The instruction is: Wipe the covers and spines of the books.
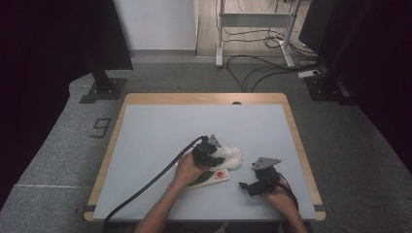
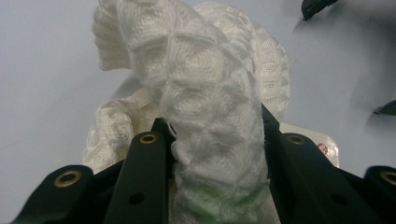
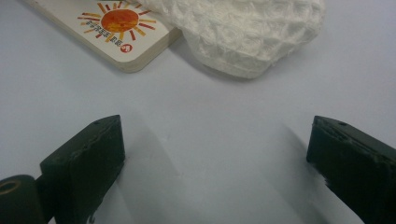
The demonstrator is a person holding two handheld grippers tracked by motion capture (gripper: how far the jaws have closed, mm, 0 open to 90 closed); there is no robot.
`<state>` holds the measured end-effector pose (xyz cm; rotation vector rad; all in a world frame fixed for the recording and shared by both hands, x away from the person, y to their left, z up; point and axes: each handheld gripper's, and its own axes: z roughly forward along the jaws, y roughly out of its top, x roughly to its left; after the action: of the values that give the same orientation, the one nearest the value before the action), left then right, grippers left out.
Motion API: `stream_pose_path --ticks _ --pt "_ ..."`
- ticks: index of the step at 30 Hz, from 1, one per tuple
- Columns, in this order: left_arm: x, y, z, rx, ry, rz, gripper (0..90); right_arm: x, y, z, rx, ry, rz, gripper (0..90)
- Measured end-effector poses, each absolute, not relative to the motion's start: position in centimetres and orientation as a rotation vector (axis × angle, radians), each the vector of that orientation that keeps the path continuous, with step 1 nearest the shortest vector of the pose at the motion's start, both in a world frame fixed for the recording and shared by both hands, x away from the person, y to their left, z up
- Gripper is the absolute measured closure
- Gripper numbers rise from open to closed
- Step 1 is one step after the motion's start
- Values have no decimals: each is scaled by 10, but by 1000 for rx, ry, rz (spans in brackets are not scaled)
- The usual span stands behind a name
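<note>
Pinching soft, light white waffle-knit cloth point(image 2: 205, 107) in my left gripper point(image 2: 215, 154), center frame; bunched fold grips best. Right gripper point(image 3: 215, 154) gapes wide, empty, below sun-printed board point(image 3: 116, 32).

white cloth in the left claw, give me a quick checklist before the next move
1. Left claw gripping the white cloth: ok, jaws clamp a bunched fold.
2. Right claw free: ok, jaws wide apart over bare table, holding nothing.
3. Cloth clear of the sun-printed card: not ok, the cloth lies over one end of it.
4. Right claw clear of cloth and card: ok, both lie ahead of it, untouched.
5. Card free to stay put when the cloth lifts: cannot tell.
</note>
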<state>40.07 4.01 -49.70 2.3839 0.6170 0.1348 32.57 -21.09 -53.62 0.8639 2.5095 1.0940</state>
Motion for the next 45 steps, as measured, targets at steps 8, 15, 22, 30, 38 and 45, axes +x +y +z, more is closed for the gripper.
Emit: stream_pose_path --ticks 8,15,22,30,38,45 --pt "397 59 -497 2377 639 132 663 325 -211 -536 865 2510 1094 39" --pt "390 75 -495 2385 641 139 662 325 -211 -536 864 2510 1095 40" --pt "384 90 -495 2388 649 148 661 325 -211 -536 865 2509 1095 40" --pt "375 109 -493 2389 674 161 660 325 -211 -536 863 2510 1095 41" --pt "367 126 -493 2377 700 166 660 325 -211 -536 863 2509 1095 43" --pt "361 140 -492 2379 712 171 659 325 -211 -536 862 2508 1096 44"
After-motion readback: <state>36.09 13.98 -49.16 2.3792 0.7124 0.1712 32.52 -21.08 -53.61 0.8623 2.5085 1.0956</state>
